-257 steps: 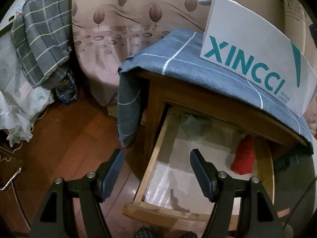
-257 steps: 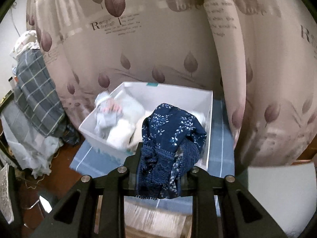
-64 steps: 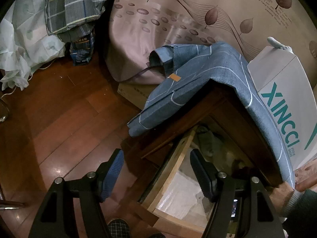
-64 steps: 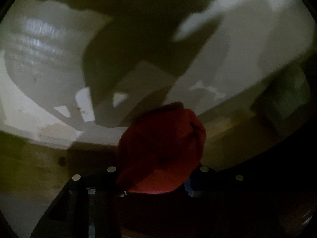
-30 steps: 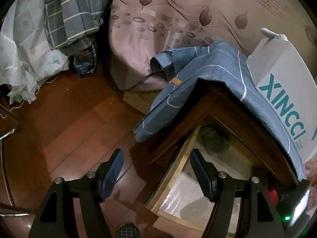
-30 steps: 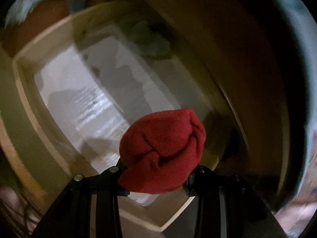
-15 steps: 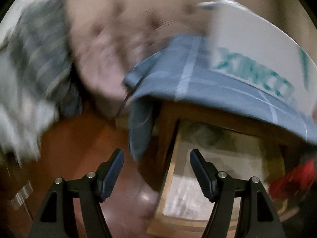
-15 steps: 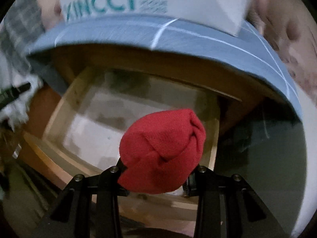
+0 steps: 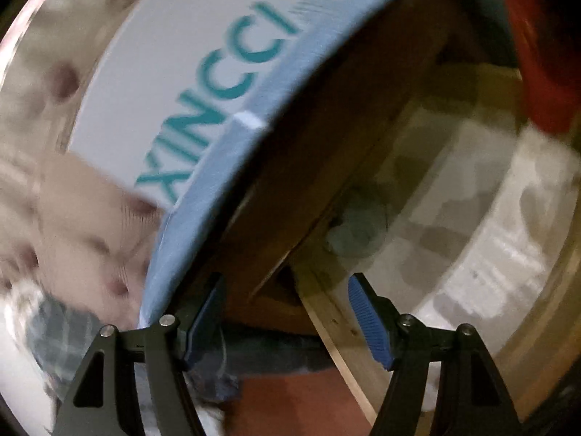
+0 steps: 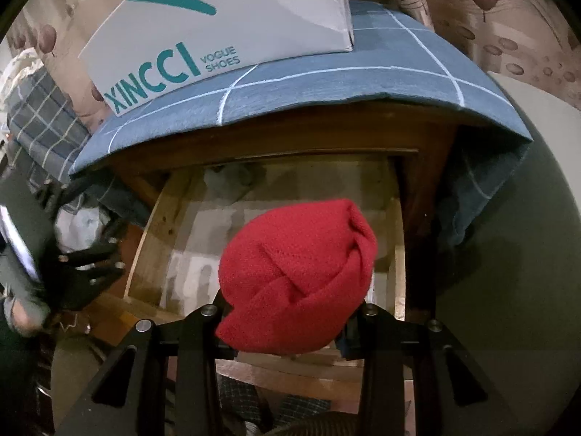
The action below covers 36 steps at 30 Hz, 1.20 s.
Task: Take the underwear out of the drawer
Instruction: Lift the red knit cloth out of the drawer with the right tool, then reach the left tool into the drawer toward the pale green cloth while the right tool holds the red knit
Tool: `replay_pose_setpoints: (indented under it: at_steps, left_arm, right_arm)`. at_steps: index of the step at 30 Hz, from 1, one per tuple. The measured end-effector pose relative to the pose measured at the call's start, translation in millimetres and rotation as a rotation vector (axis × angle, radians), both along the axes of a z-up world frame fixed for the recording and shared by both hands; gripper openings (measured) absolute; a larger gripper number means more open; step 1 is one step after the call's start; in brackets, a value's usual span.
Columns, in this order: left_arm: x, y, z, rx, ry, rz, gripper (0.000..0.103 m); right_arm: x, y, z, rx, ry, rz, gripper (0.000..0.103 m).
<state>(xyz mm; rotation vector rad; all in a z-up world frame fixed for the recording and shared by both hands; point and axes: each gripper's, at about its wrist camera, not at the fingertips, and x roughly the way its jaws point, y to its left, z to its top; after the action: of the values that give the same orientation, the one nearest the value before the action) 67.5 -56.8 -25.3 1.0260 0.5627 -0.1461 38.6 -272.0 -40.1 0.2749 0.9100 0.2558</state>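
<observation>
My right gripper (image 10: 290, 323) is shut on a red knitted garment (image 10: 301, 276) and holds it above the open wooden drawer (image 10: 152, 225). A grey-green garment (image 10: 232, 180) lies at the drawer's back left corner; it also shows in the left wrist view (image 9: 357, 232). My left gripper (image 9: 287, 312) is open and empty, tilted, close to the drawer's left front corner (image 9: 337, 323). The red garment (image 9: 537, 54) shows blurred at the top right of the left wrist view.
A white XINCCI shoe box (image 10: 225, 25) stands on a blue checked cloth (image 10: 326, 87) over the nightstand top. A leaf-patterned curtain (image 10: 508, 18) hangs behind. Plaid clothes (image 10: 40, 116) are piled at the left. My left gripper (image 10: 83, 269) shows at the left edge.
My right gripper has lifted the red garment out of the drawer and pulled back. My left gripper has swung in close to the drawer's left side and tilted.
</observation>
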Motion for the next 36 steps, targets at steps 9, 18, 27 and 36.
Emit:
replay_pose_setpoints:
  at_steps: [9, 18, 27, 36]
  left_arm:
    - [6.5, -27.5, -54.2, 0.267, 0.008, -0.245, 0.071]
    - [15.2, -27.3, -94.5, 0.397, 0.032, -0.355, 0.046]
    - [43.6, -32.5, -122.9, 0.494, 0.043, -0.384, 0.047]
    - [62.6, -34.3, -144.7, 0.518, 0.033, -0.413, 0.045]
  right_arm:
    - [0.6, -6.5, -3.1, 0.04, 0.035, -0.031, 0.035]
    - [2.4, 3.4, -5.6, 0.012, 0.056, -0.001, 0.035]
    - [6.2, 4.2, -9.1, 0.017, 0.09, 0.016, 0.035]
    - [10.6, 5.7, -11.7, 0.013, 0.107, 0.029, 0.035]
